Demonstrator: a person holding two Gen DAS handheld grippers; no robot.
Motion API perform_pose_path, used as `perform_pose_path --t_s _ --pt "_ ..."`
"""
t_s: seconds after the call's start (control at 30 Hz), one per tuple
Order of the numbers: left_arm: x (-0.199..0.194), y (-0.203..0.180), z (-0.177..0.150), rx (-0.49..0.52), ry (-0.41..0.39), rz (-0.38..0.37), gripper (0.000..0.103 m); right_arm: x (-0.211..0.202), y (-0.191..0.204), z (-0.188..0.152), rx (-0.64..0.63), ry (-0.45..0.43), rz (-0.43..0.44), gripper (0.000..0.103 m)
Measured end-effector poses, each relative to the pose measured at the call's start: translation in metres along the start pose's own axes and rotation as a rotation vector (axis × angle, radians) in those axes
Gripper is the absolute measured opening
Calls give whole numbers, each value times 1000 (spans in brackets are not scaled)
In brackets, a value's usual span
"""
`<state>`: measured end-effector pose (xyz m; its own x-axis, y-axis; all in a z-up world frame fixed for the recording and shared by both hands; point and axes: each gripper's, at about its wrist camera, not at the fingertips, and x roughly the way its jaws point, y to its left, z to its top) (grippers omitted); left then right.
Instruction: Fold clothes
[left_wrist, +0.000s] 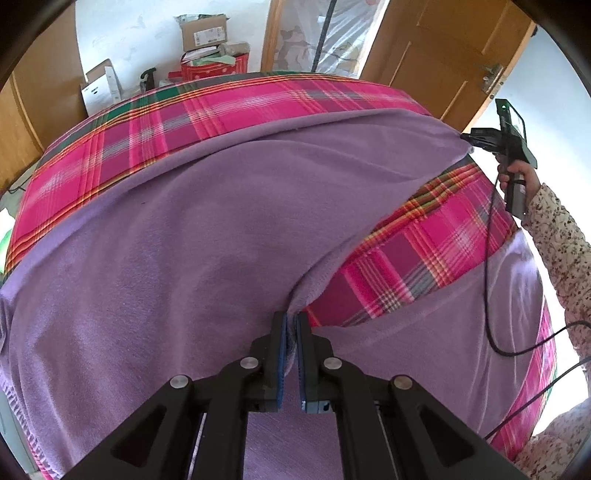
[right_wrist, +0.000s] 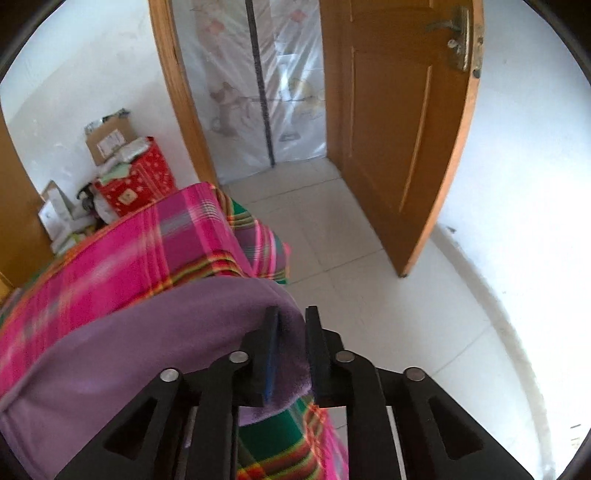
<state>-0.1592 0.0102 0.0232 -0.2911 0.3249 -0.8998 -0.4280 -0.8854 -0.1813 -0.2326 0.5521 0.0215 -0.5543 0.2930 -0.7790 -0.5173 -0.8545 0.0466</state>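
One purple fleece garment (left_wrist: 207, 236) lies spread over a pink plaid bedcover (left_wrist: 229, 107), filling most of the left wrist view from 9 o'clock through the centre. Its long axis runs from the near edge at 6 o'clock up and across to a far corner at 2 o'clock. A flap of it has been turned so that a wedge of plaid shows at 4 o'clock.

The left gripper (left_wrist: 291, 325) sits at 6 o'clock, its jaws nearly closed and pinching a gathered fold of the fleece where the flap begins. The right gripper (right_wrist: 291, 317), seen small at 2 o'clock in the left view, has the far corner between its fingers. In its own view the jaws stand a little apart with the purple edge draped between them. The left pad touches the cloth, but I cannot tell if the right pad presses on it, so the grip looks loose at best.

The coming fold, as I judge it, turns on that corner: it lies at the bed's edge, with bare tiled floor (right_wrist: 354, 258) just beyond, so the right hand (left_wrist: 517, 177) is the nearer one to carry it back toward 6 o'clock.

Counted: one garment, one bedcover, two grippers, one open wooden door (right_wrist: 399, 129), several cardboard boxes (left_wrist: 203, 31) by the wall.
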Motion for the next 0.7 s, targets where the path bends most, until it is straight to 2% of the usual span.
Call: perform_pose_path --t_s 0.13,0.23,0.37,0.47,0.7 --pt "-10 0 -1 -28 -13 -47 14 -18 -5 -4 32 -38 -45 21" --pt "-26 4 -4 -48 -50 -89 17 -40 -4 -4 28 -69 -16 24" --pt "-48 21 -9 -94 -97 -74 21 -74 15 -3 -19 -94 71 25" --pt "-64 44 -16 -158 -123 -38 21 -99 44 -8 -94 -108 157 26" --pt "-97 104 -43 -283 -132 60 21 -135 136 -38 -306 -21 459 26"
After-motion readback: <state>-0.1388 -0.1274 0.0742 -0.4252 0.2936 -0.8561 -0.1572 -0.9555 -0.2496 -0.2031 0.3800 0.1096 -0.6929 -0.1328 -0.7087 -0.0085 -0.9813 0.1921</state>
